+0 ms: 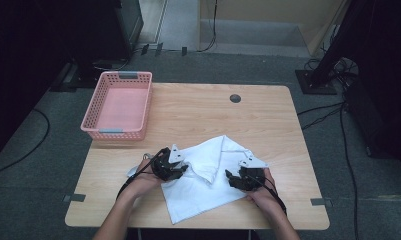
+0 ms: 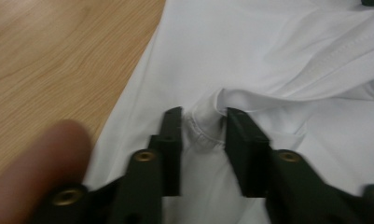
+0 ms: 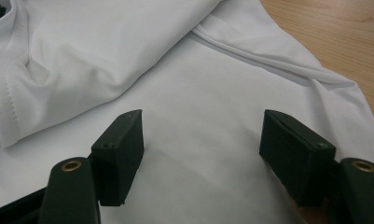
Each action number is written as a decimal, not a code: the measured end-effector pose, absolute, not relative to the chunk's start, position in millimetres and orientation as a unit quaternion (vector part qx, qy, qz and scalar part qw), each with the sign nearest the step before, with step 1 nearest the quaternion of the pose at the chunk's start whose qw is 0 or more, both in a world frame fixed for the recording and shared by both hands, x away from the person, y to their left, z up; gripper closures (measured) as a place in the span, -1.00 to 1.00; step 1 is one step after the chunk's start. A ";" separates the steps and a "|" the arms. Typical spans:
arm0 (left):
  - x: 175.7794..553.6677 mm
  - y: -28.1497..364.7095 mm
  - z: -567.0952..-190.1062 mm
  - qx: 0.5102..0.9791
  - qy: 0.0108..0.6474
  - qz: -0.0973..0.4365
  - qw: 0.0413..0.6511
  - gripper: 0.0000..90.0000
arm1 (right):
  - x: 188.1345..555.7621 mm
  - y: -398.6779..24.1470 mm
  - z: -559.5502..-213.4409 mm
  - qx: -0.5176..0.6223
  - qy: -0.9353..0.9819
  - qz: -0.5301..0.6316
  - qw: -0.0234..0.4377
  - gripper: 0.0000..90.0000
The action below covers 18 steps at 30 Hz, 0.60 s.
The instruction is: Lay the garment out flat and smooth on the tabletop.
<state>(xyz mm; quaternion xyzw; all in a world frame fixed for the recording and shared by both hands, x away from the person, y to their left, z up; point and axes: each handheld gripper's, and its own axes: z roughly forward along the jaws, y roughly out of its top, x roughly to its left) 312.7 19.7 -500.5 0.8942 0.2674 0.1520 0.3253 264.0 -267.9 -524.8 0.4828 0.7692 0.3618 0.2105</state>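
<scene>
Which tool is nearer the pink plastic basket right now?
Left. The left tool sits at the white cloth's left edge, below the pink plastic basket; the right tool is farther right.

High view overhead facing forward-down, 2 claw views close, all sharing white cloth (image 1: pixel 208 175)

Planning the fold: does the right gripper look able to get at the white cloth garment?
Probably yes: the right gripper hangs right over the white cloth garment, jaws open, with bare fabric between them.

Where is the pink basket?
In the high view, the pink basket sits at the table's far left corner, apart from the white shirt lying nearer the person.
</scene>
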 end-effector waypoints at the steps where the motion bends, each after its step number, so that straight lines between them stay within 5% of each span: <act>1: 312.9 19.3 -500.6 0.893 0.271 0.150 0.325 0.80 | 264.0 -268.0 -524.8 0.482 0.769 0.362 0.211 -0.31; 3: 312.9 20.3 -499.0 0.893 0.273 0.147 0.326 0.99 | 263.9 -268.1 -524.8 0.482 0.769 0.362 0.211 -0.30; 14: 324.4 48.8 -469.0 0.815 0.374 0.162 0.412 1.00 | 260.9 -272.1 -524.6 0.475 0.773 0.363 0.211 -0.26; 18: 327.5 55.1 -463.6 0.792 0.407 0.158 0.427 1.00 | 252.4 -263.1 -518.3 0.465 0.771 0.364 0.237 -0.10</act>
